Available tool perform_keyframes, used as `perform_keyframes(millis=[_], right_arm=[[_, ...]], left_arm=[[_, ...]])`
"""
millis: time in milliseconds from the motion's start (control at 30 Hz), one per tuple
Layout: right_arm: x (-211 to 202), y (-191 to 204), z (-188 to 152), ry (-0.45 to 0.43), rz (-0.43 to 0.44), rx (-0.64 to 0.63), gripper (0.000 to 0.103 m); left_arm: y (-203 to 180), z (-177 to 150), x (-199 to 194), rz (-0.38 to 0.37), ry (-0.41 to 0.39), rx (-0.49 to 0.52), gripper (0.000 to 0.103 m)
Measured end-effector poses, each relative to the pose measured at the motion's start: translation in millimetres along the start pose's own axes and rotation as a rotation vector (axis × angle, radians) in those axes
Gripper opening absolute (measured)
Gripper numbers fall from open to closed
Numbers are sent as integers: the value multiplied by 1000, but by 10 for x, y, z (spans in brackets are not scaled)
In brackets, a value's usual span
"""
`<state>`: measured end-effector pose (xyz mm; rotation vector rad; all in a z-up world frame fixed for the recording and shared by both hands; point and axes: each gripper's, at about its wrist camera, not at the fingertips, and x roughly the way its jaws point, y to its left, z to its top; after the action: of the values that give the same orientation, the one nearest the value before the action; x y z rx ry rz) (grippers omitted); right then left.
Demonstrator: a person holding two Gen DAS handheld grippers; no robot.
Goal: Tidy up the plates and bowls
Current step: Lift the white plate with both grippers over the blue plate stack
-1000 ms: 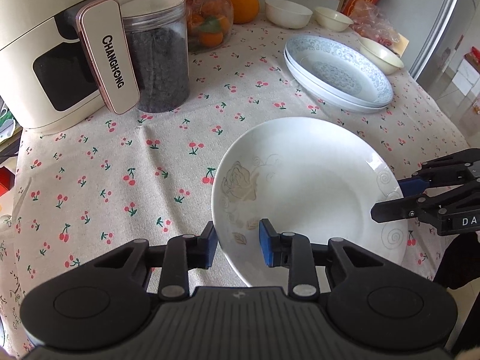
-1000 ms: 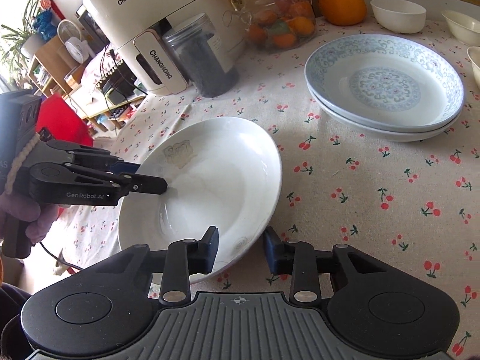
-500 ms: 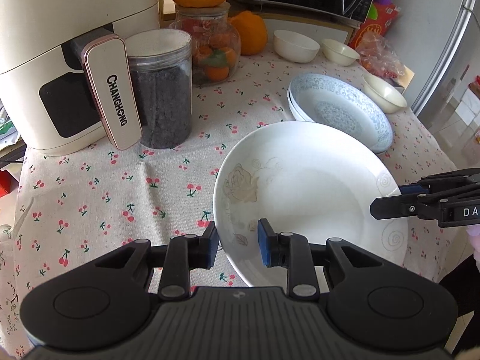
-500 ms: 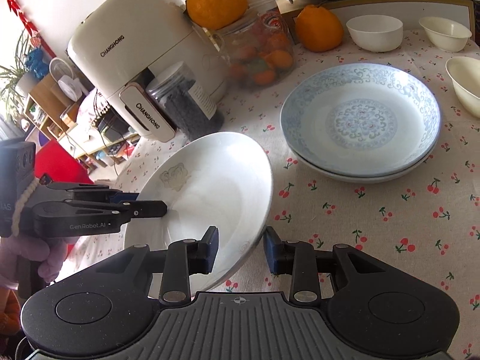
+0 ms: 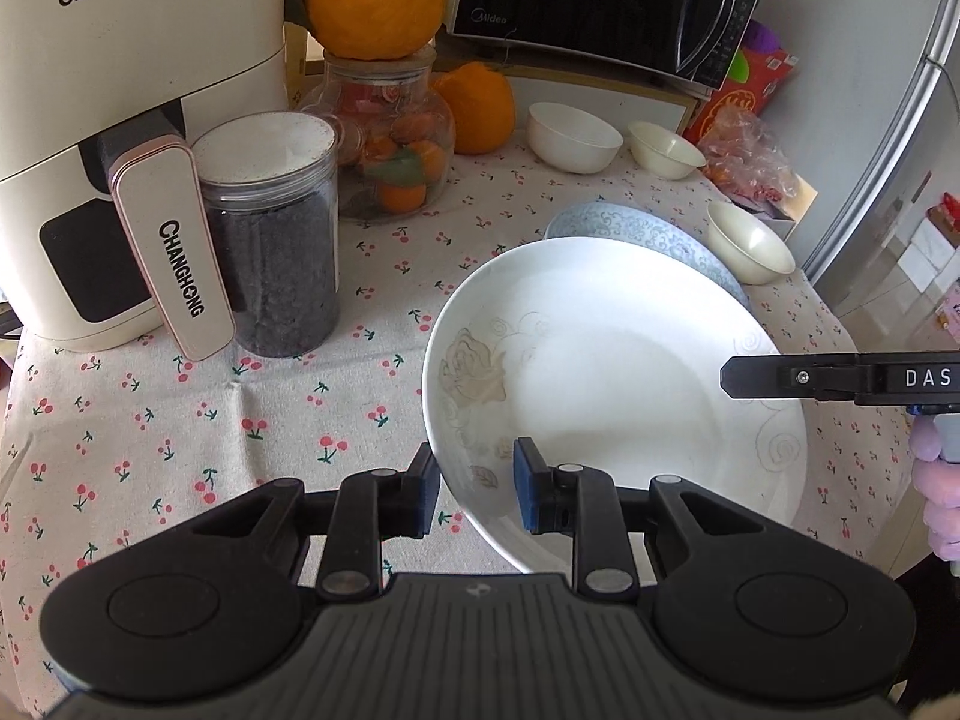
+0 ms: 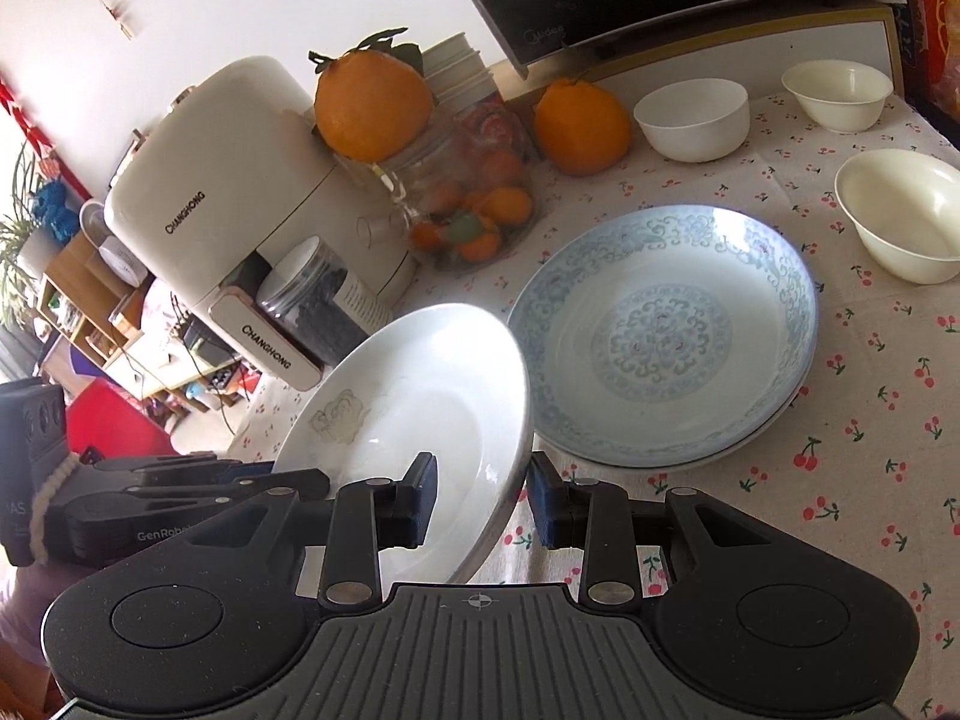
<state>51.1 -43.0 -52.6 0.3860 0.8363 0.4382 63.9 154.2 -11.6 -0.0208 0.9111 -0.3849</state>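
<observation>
A white plate [image 5: 612, 372] with a faint rose print hangs tilted above the cherry-print tablecloth, held from both sides. My left gripper [image 5: 477, 480] is shut on its near rim, one pad inside and one under the edge. My right gripper [image 6: 483, 492] is shut on the opposite rim of the white plate [image 6: 420, 396]. Each gripper shows in the other's view: the right gripper [image 5: 738, 375] at the plate's right edge, the left gripper [image 6: 288, 480] at its left. Just beyond lies a stack of blue-patterned plates [image 6: 660, 336], and the white plate's far edge overlaps it in the left wrist view.
Three pale bowls [image 6: 693, 117] [image 6: 837, 93] [image 6: 900, 210] stand behind and right of the blue plates. An air fryer [image 5: 120, 120], a dark-filled jar [image 5: 270, 240], a fruit jar [image 5: 390, 144] and oranges [image 5: 480, 108] crowd the left back. A microwave [image 5: 600, 0] is behind.
Both grippers have risen with the white plate and carried it toward the blue-patterned plates. It has left the cloth and now tilts close beside the stack.
</observation>
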Motion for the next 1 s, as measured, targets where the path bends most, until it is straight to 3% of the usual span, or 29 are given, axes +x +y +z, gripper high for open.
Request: perform_keyframes(millis=[433, 1000], right_arm=[[-83, -304, 246, -56, -30, 71, 32], [-60, -695, 453, -75, -116, 128, 32]], left_arm=[[-244, 193, 191, -20, -10, 7, 24], [-547, 422, 505, 22, 3, 10, 24]])
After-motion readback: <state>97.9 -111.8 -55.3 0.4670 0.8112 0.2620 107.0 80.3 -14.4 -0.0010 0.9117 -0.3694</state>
